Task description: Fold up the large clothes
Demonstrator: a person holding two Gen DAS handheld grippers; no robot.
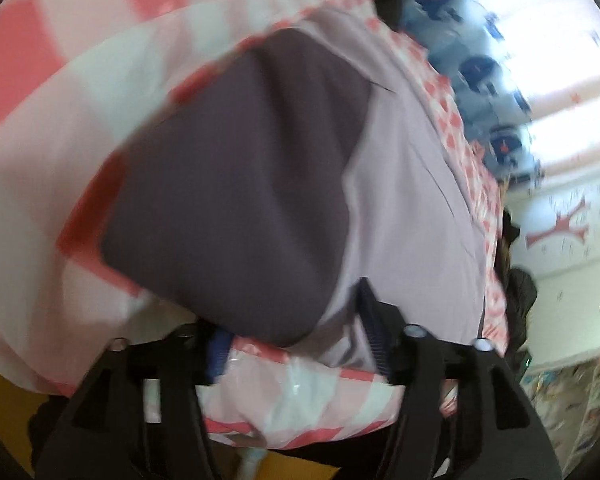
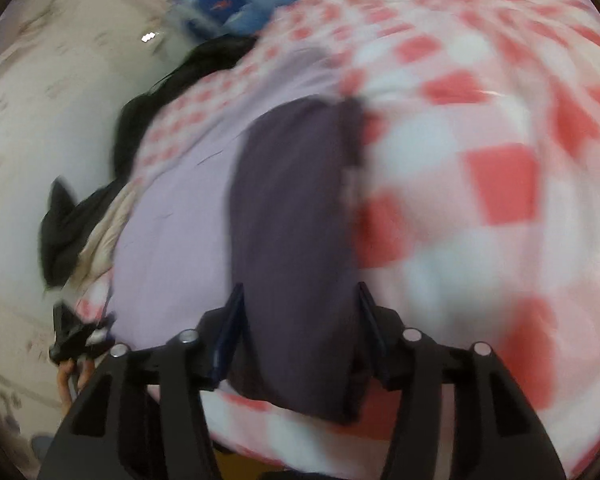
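A: Where is the clothing lying, and which step are you working through?

B: You are working over a dark purple garment (image 2: pixel 292 248), already folded into a narrow panel; it is lying on a pale lilac sheet (image 2: pixel 172 240) spread across the pink checked bedcover (image 2: pixel 480 184); a black garment (image 2: pixel 156 92) is bunching at the bed's far edge. I am judging that you are partway through the fold, with the long sides brought in and the final halving not yet done.

A: How are the jaws standing?

B: Your right gripper (image 2: pixel 300 332) is spreading wide, its fingers straddling the near end of the panel without pinching it; your left gripper (image 1: pixel 292 340) is also gaping, one finger (image 1: pixel 370 320) lying against the lilac sheet beside the panel's near corner, nothing clamped between them.

A: What is the next move asking of you?

B: Probably you are needing to close each gripper on a near corner; then lifting both evenly and carrying that end toward the far end, keeping the layers together so the panel is not sliding apart.
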